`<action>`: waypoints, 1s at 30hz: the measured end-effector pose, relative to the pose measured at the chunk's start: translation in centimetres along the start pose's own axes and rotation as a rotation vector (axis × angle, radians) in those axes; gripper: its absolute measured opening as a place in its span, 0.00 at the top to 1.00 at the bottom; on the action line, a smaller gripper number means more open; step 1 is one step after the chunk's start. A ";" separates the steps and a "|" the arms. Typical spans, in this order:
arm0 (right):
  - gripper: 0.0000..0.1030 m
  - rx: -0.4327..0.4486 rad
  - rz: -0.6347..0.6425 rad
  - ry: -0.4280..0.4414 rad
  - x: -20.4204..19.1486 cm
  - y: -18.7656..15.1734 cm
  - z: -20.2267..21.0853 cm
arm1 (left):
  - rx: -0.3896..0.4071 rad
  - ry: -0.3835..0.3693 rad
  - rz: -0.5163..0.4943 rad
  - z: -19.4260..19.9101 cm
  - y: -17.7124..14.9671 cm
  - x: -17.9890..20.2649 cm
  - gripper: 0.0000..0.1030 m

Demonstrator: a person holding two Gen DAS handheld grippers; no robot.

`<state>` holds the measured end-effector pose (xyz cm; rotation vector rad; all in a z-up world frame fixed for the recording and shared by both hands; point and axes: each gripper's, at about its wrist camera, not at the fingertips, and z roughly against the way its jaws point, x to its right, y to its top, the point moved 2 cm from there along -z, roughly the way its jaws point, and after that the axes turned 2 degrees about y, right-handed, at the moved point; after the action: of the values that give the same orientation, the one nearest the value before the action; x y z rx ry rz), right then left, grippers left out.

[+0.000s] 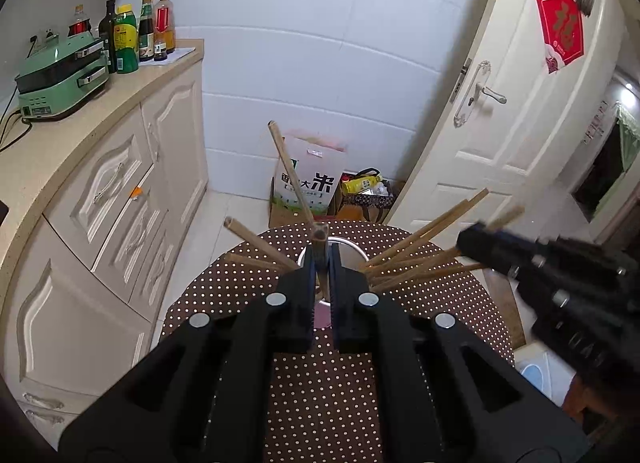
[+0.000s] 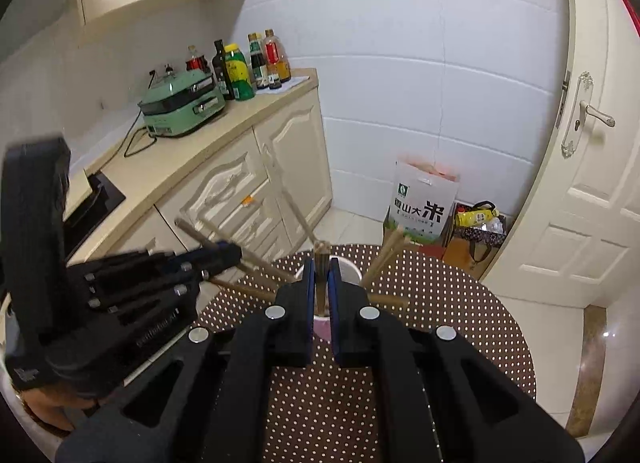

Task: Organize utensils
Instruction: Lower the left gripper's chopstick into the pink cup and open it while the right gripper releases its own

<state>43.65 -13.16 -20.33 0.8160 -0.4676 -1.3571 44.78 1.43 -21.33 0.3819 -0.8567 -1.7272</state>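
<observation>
Jaws of left gripper [image 1: 320,263] and right gripper [image 2: 321,275] each nearly closed on apparently 1 light, stiff, slippery chopstick [image 1: 320,241], best pinched mid-shaft, above cup [image 2: 345,269] at frame centre.

My left gripper [image 1: 322,263] and right gripper [image 2: 322,283] are matte black plastic with blue-edged fingers [image 2: 308,295], round silver screws and faint embossed lettering.
</observation>
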 end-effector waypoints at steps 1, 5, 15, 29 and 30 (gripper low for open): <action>0.95 -0.004 0.001 -0.001 0.0 -0.3 -0.2 | -0.002 0.003 -0.001 -0.1 0.0 0.0 0.94; 0.95 -0.024 0.000 -0.009 0.1 -1.3 -0.8 | -0.002 0.007 0.003 -0.1 -0.2 0.0 0.93; 0.95 -0.066 -0.029 -0.003 0.6 -2.6 -2.2 | -0.037 0.011 0.009 -0.8 -0.7 -0.4 0.92; 0.95 -0.074 -0.055 0.003 0.9 -2.6 -2.4 | -0.061 0.038 -0.011 -0.9 -0.8 0.0 0.90; 0.95 -0.075 -0.059 0.003 0.9 -2.6 -2.4 | -0.062 0.045 -0.012 -0.9 -0.8 0.0 0.90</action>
<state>43.83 -13.46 -24.00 0.7752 -0.3909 -1.4191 44.83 1.17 -22.50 0.3834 -0.7678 -1.7458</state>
